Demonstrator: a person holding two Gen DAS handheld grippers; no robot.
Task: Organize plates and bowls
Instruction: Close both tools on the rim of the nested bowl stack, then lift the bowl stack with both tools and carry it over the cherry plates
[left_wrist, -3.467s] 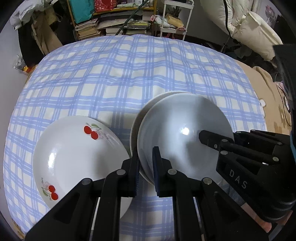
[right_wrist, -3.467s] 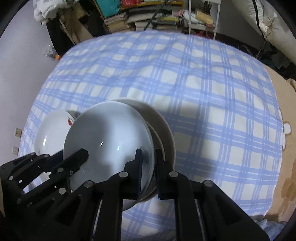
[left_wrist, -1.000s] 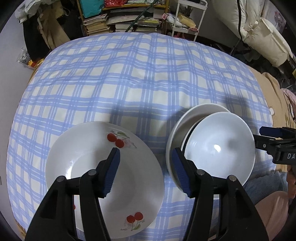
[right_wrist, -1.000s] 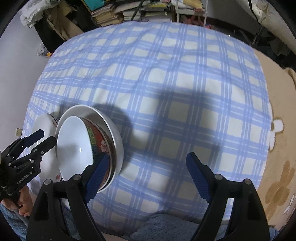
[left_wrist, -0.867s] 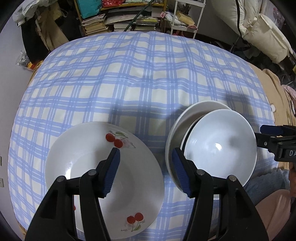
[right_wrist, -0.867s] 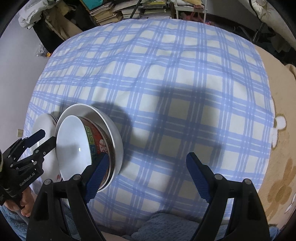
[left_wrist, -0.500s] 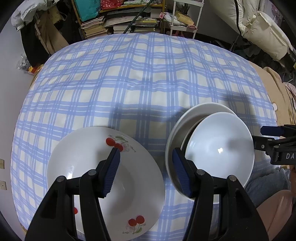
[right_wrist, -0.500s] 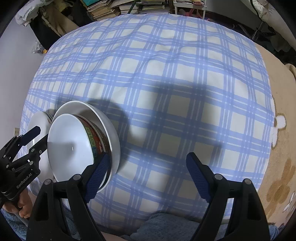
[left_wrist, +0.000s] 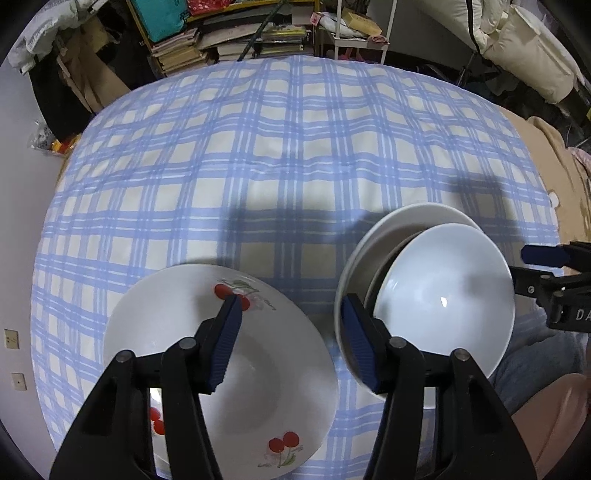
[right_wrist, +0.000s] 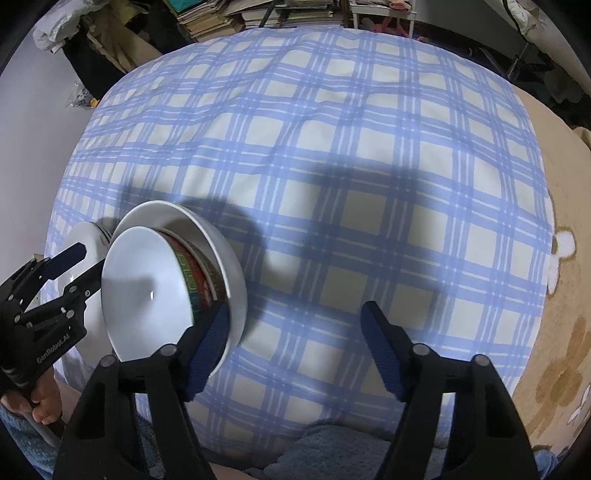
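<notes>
both grippers are hanging over the checked cloth, jaws apart and gripping nothing, each having just been closing a little. the left gripper is hovering between the cherry plate and the stacked bowls; the right gripper is just beside that stack.

cherry plate: near rim behind left claw | patterned bowl: mostly hidden

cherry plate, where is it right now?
Left wrist view, lower left: the cherry plate lies on the checked cloth, under the left gripper, left of the bowl stack.
</notes>
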